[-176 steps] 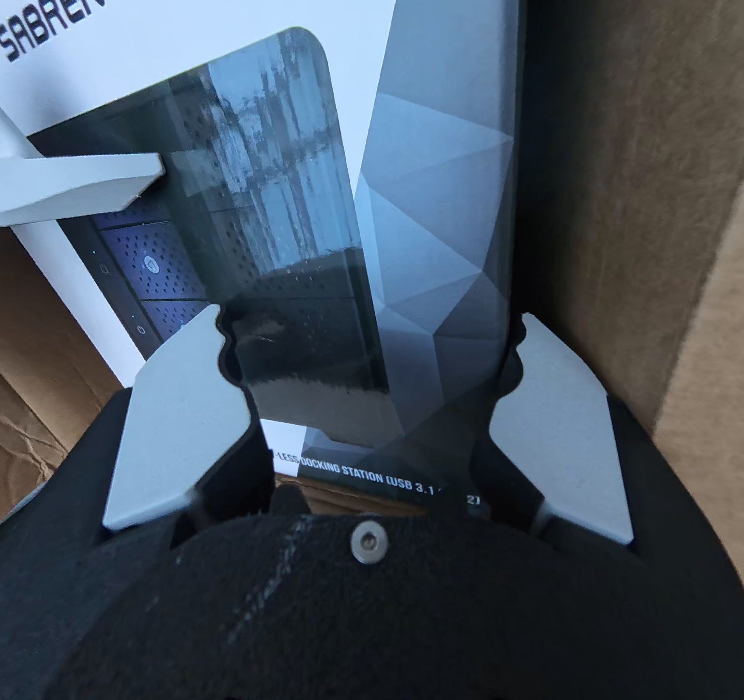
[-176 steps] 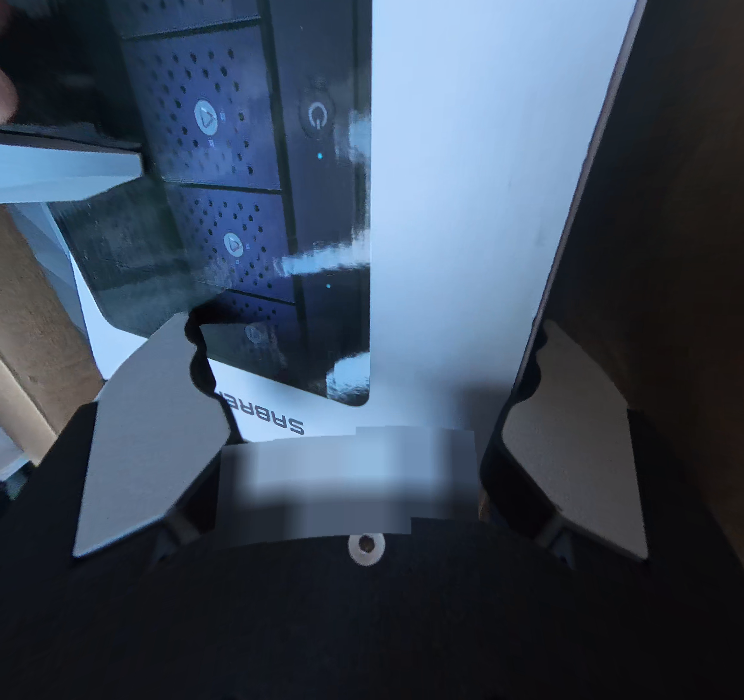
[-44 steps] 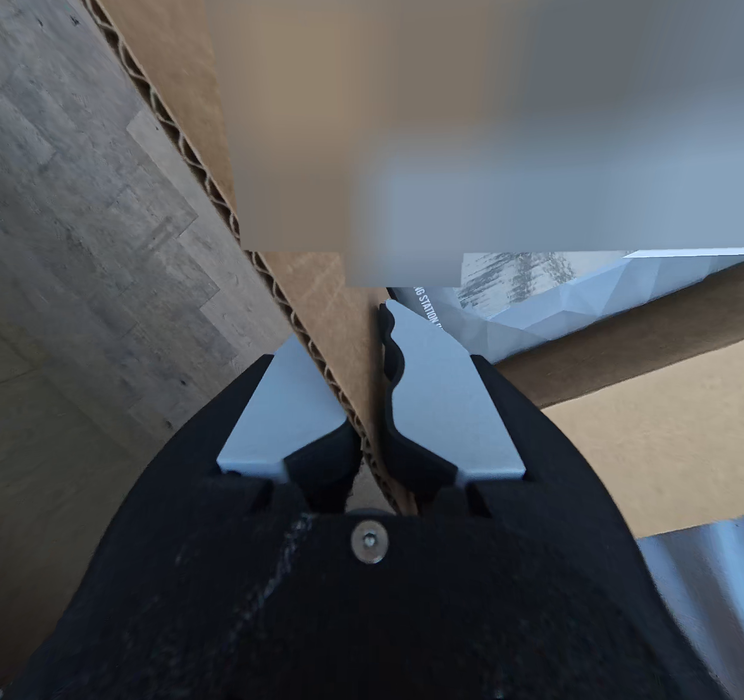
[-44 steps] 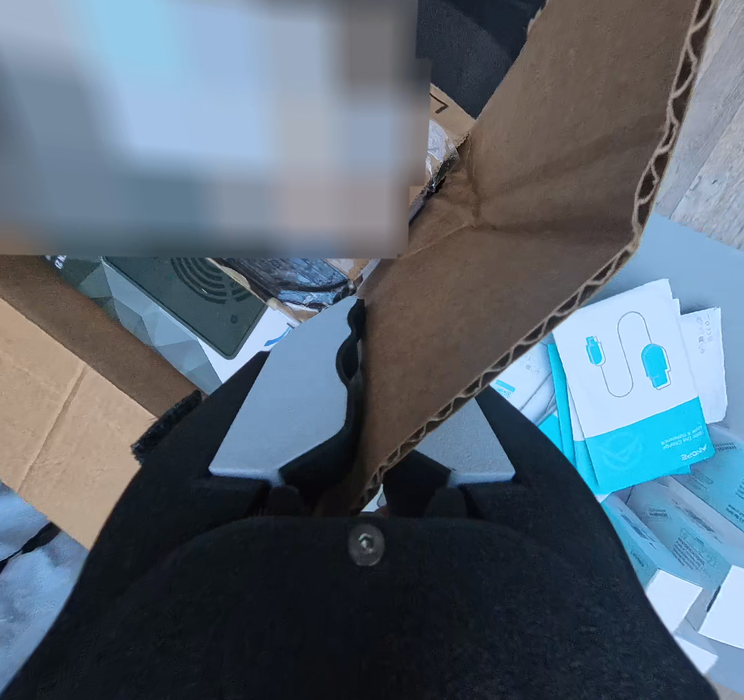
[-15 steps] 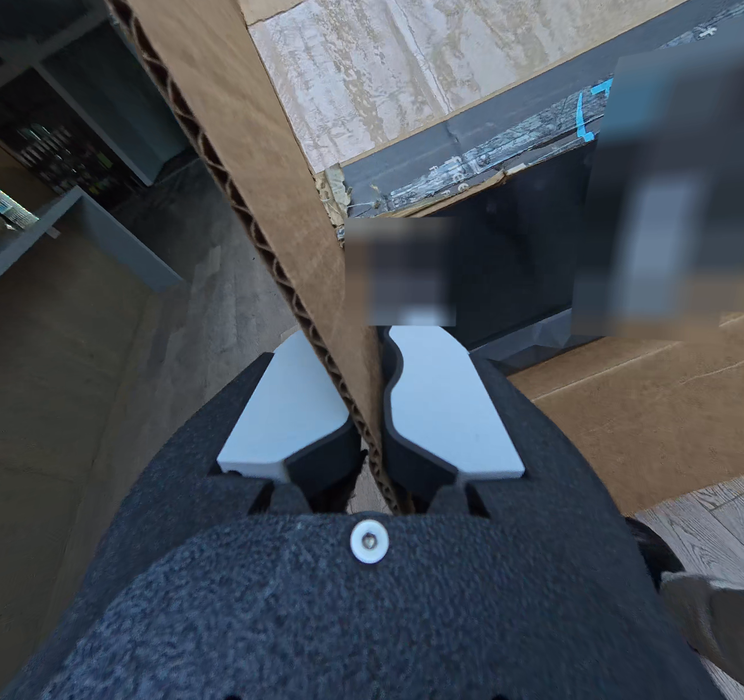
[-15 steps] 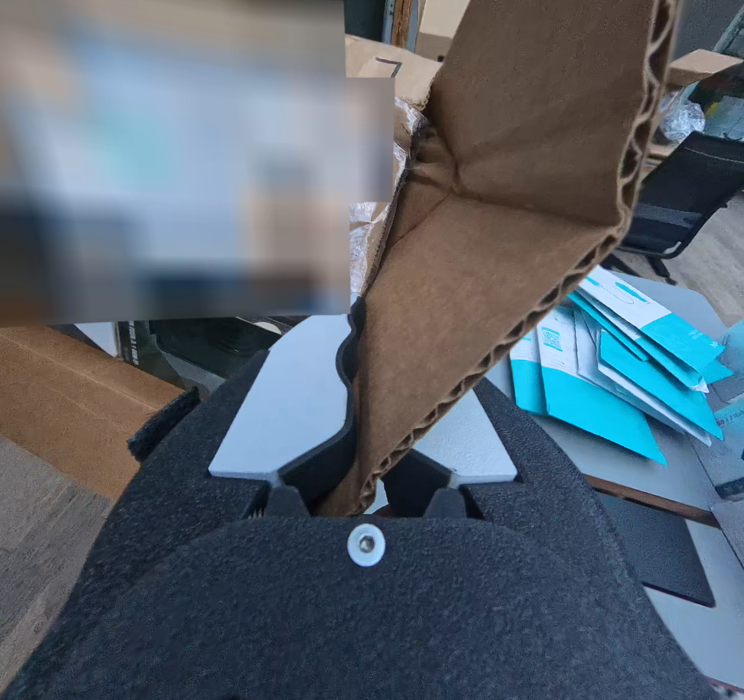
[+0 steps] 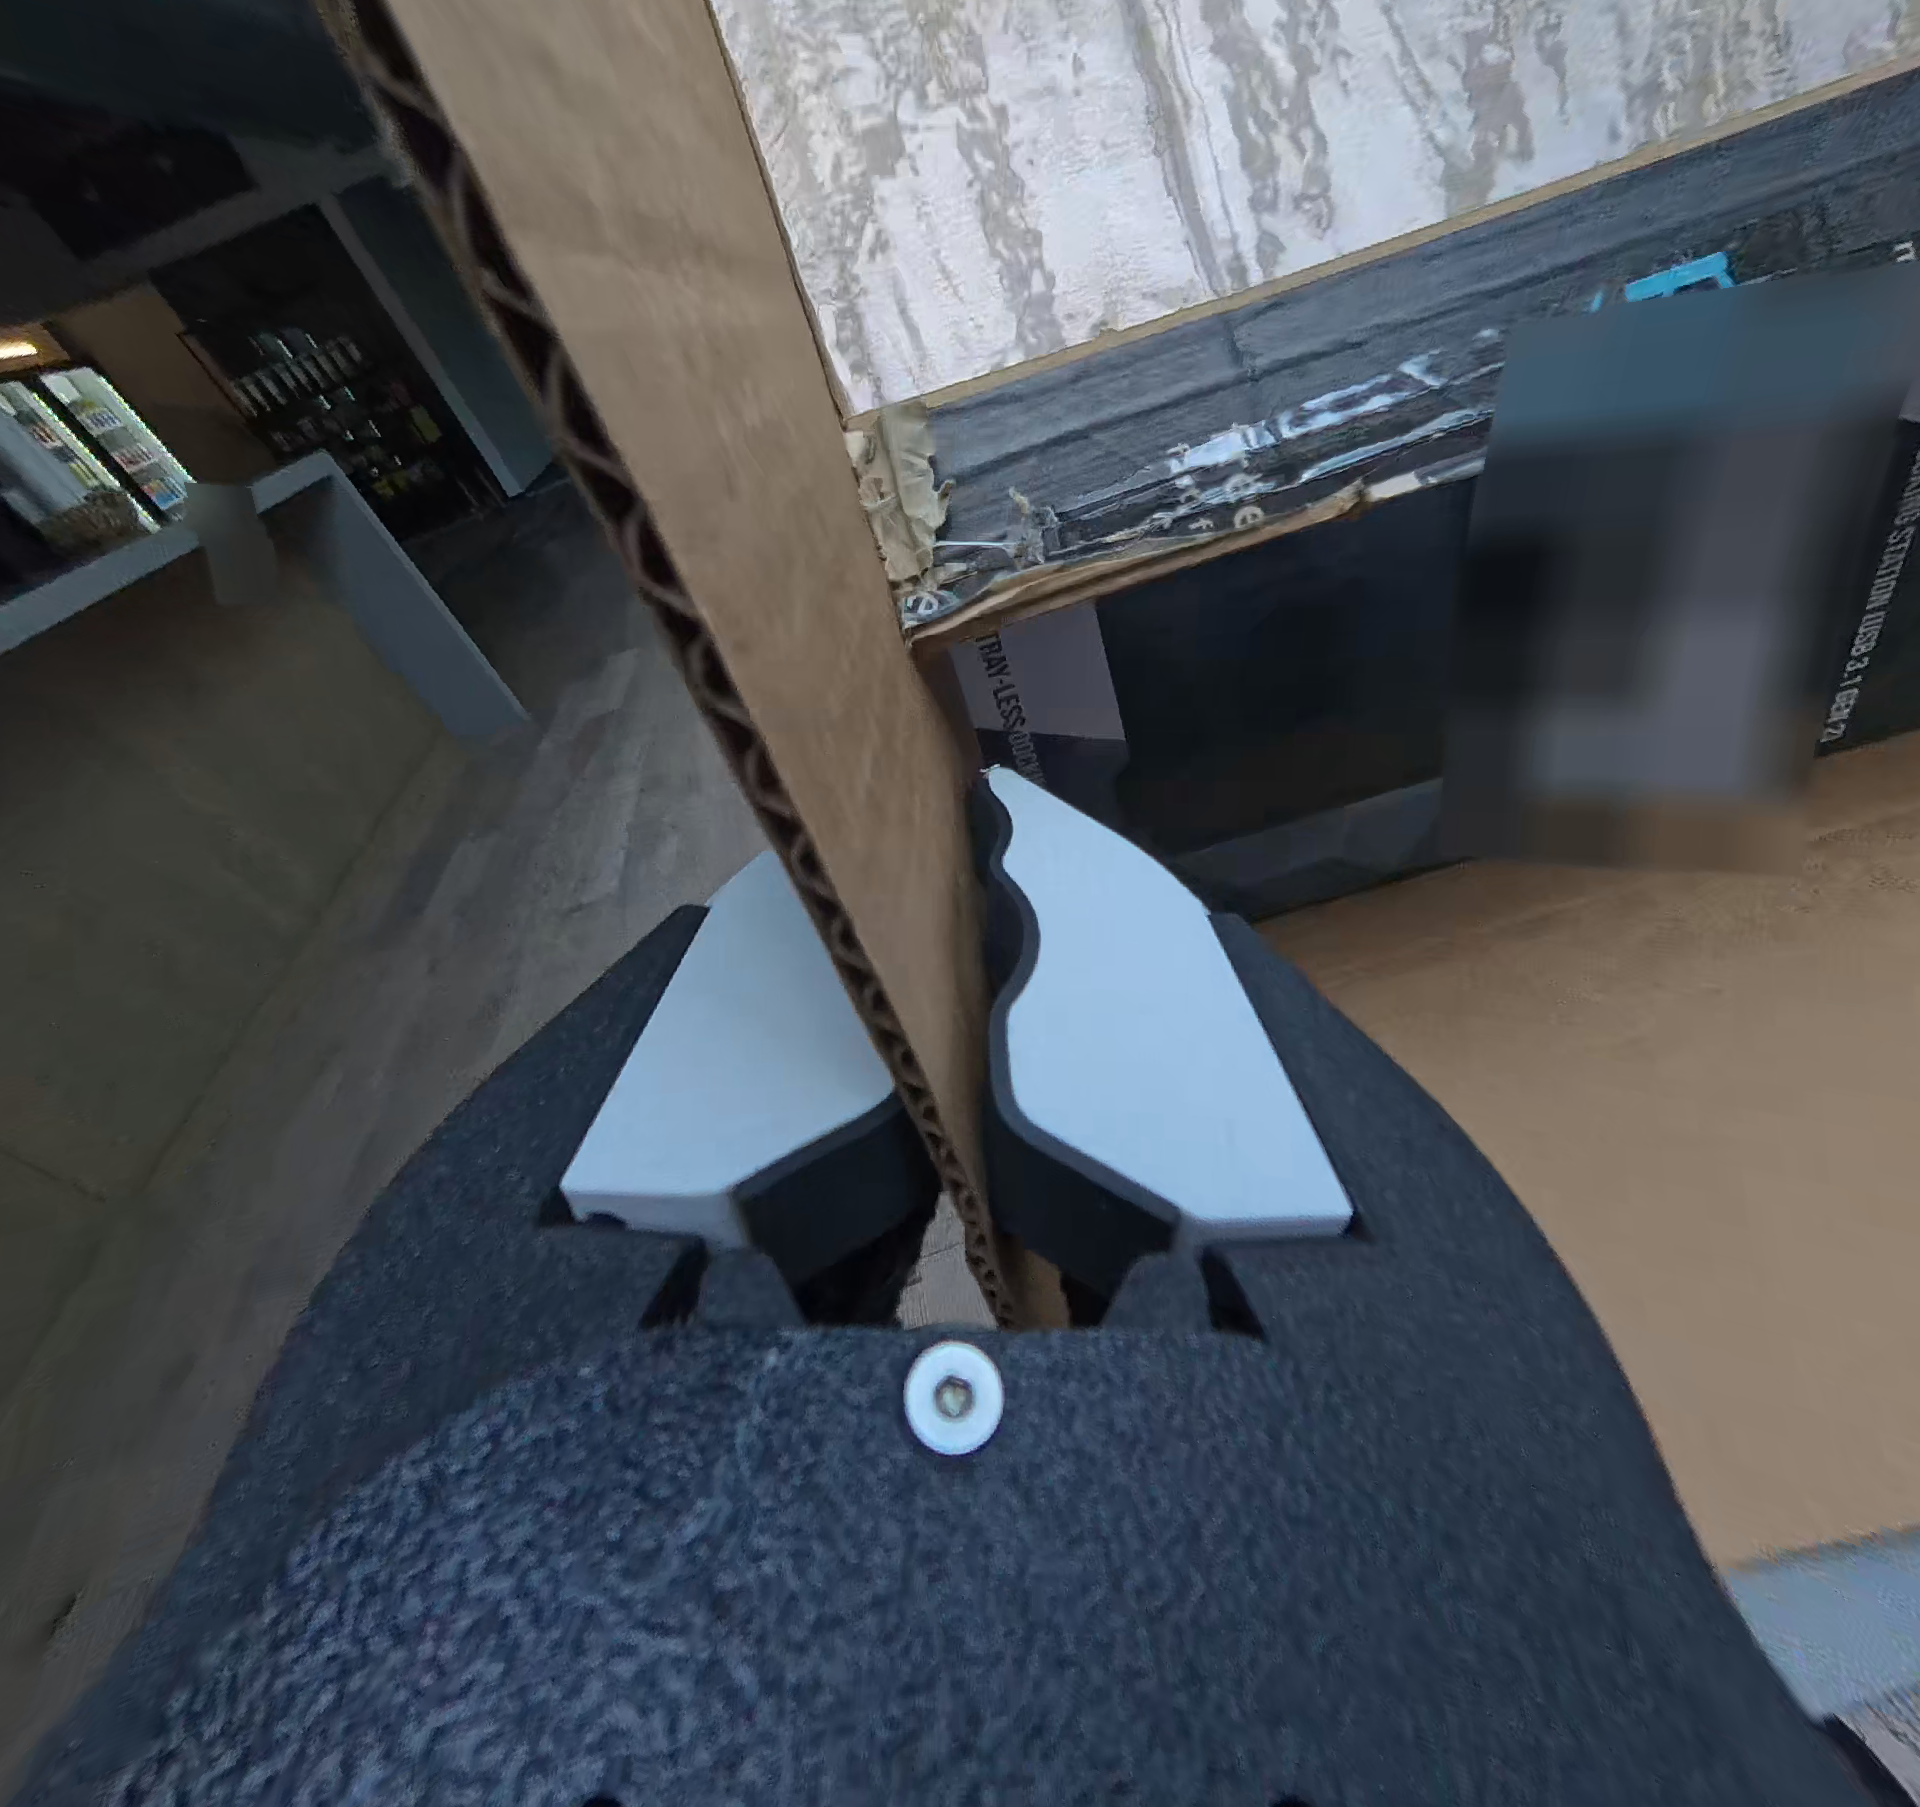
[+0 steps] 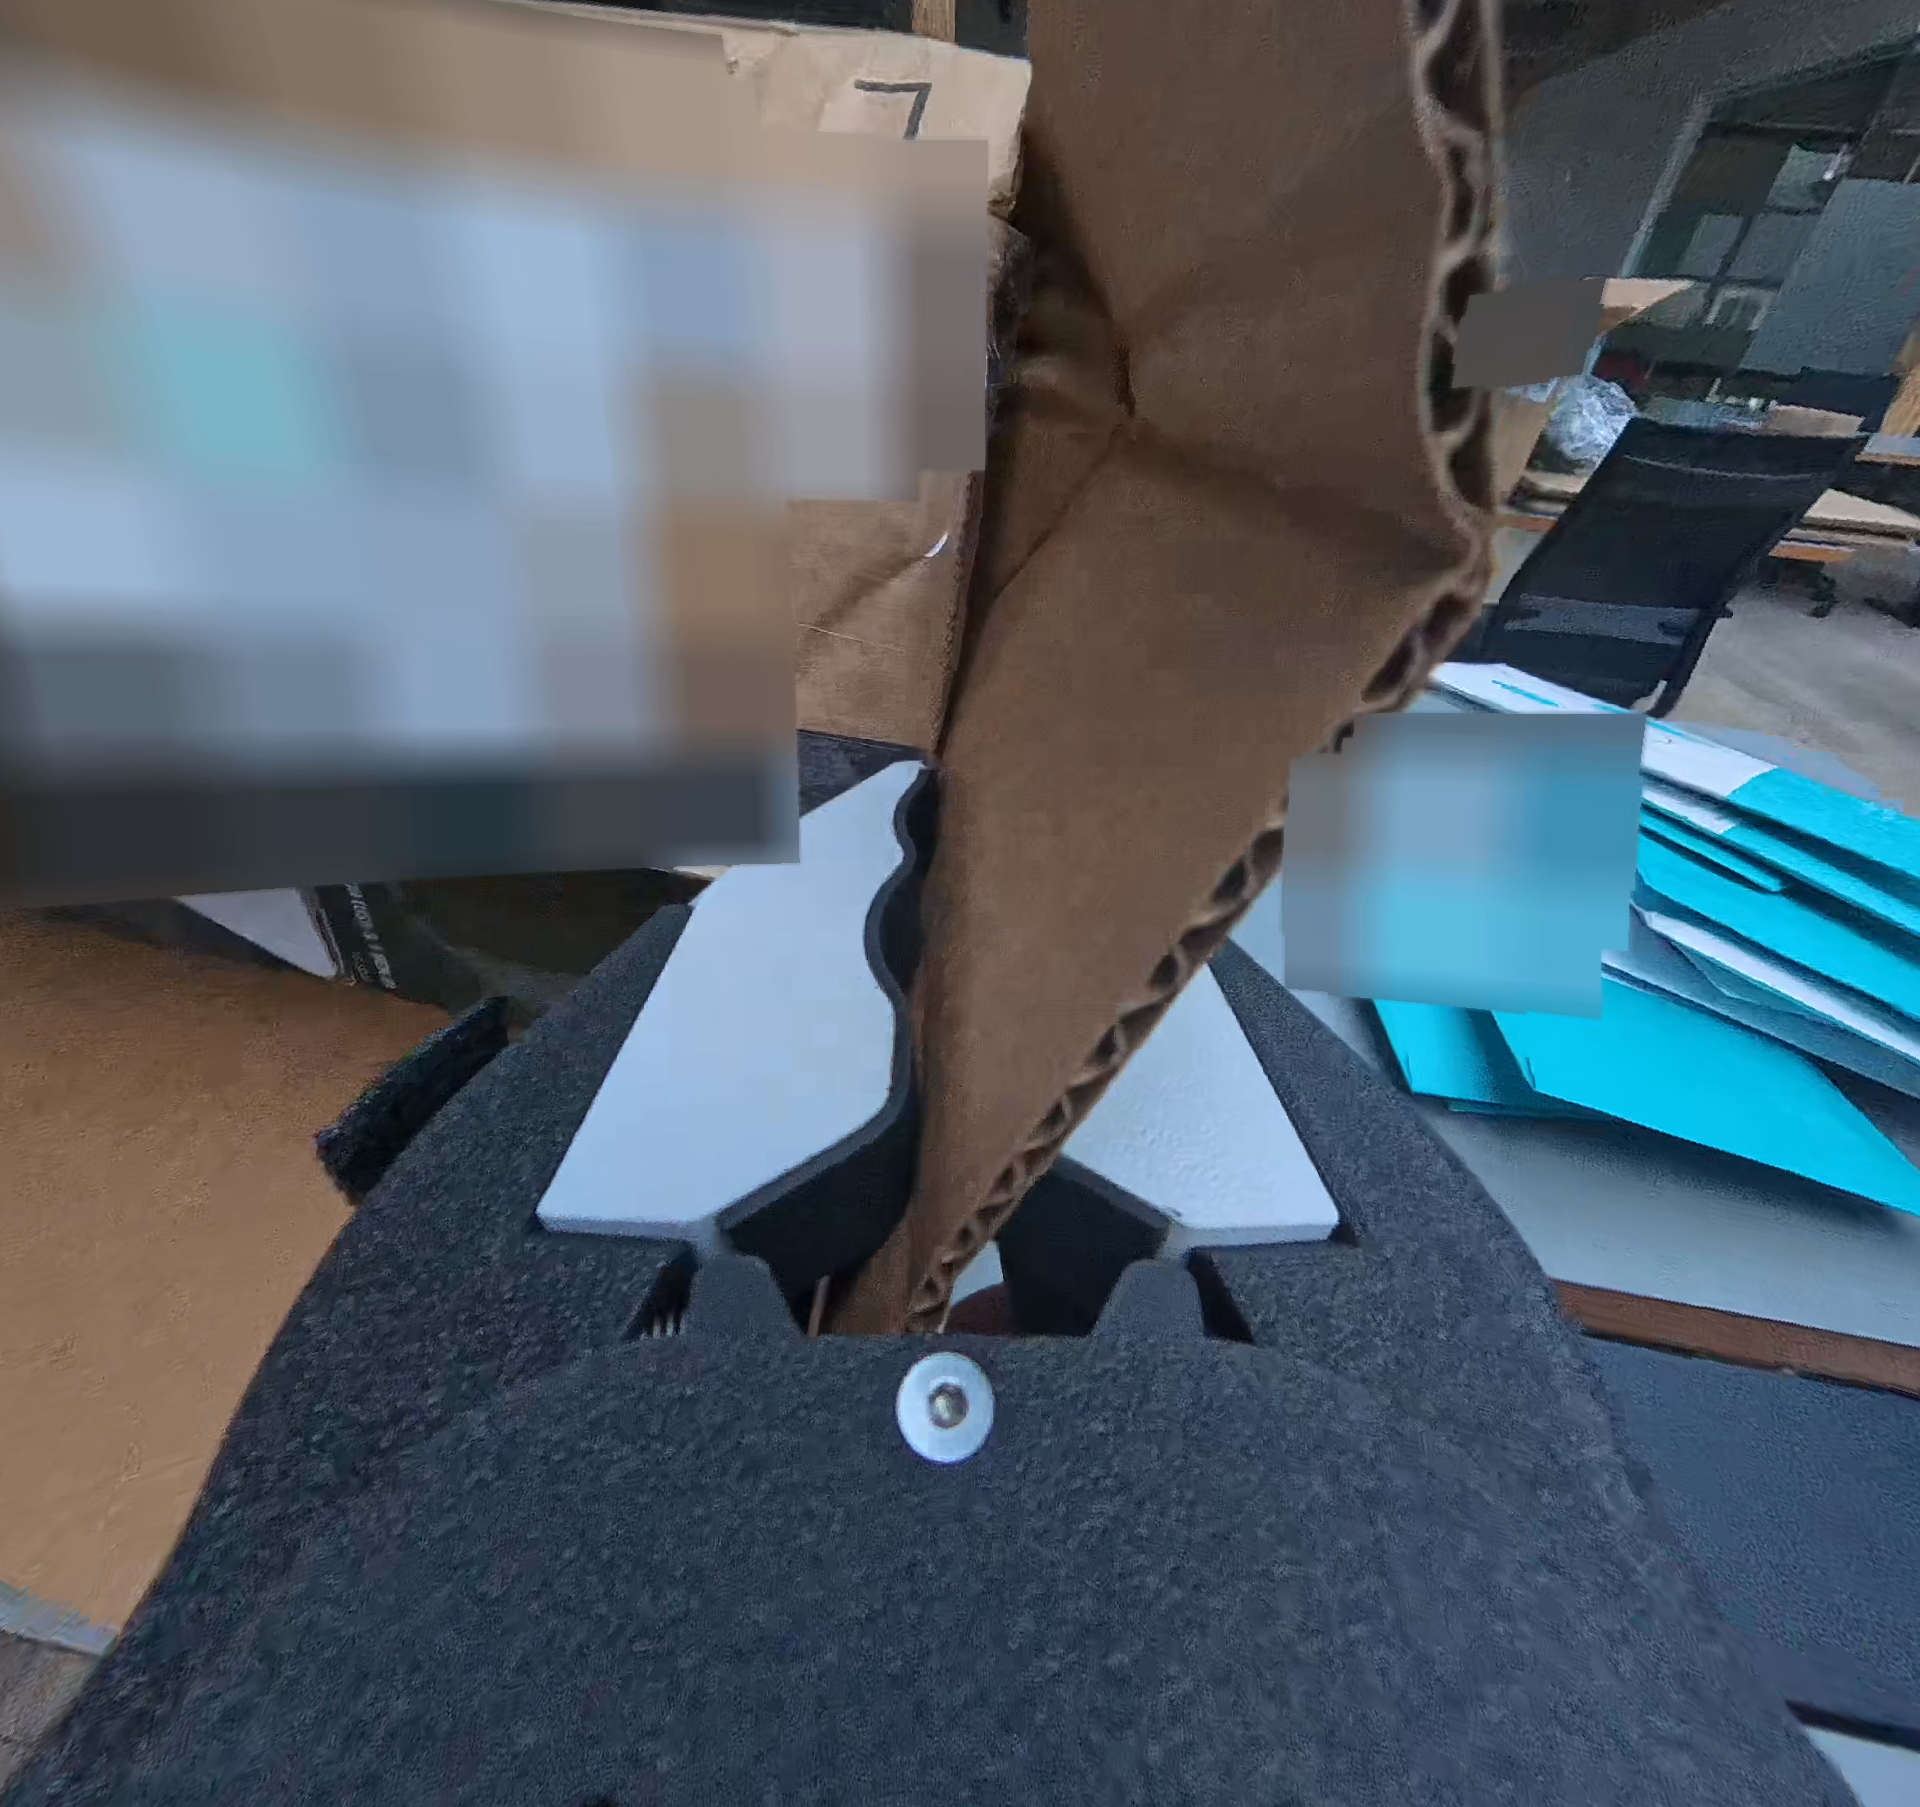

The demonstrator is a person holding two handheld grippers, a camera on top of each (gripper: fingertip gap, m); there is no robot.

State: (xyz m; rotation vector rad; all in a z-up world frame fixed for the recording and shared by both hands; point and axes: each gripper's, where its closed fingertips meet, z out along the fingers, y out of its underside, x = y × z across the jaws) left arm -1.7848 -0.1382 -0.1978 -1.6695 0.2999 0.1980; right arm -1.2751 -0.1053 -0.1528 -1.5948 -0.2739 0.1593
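My left gripper (image 7: 914, 864) is shut on a brown corrugated cardboard flap (image 7: 665, 323) that stands upright between its grey fingers (image 7: 1132, 1061). The flap belongs to a large cardboard box whose taped outer side (image 7: 1195, 147) fills the upper right. A dark and white retail box (image 7: 1278, 697) shows inside the opening. My right gripper (image 8: 1018, 822) is shut on another brown cardboard flap (image 8: 1174, 531), creased and bent, rising between its fingers (image 8: 748, 1040). Its right finger is partly hidden behind the flap.
A lower cardboard flap (image 7: 1621, 1082) lies flat at the right in the left wrist view. A wood-look floor (image 7: 239, 874) and a grey counter (image 7: 353, 562) lie to the left. In the right wrist view, teal and white packets (image 8: 1745, 936) are piled on a grey table (image 8: 1621, 1227), with a black chair (image 8: 1652, 552) behind. The left gripper's tips are roughly 50 cm from the right gripper's.
Both grippers stay shut on their flaps. Both views have tilted further up and closer, so more of the room and the box's taped side show. Earlier still both grippers were open over the retail box.
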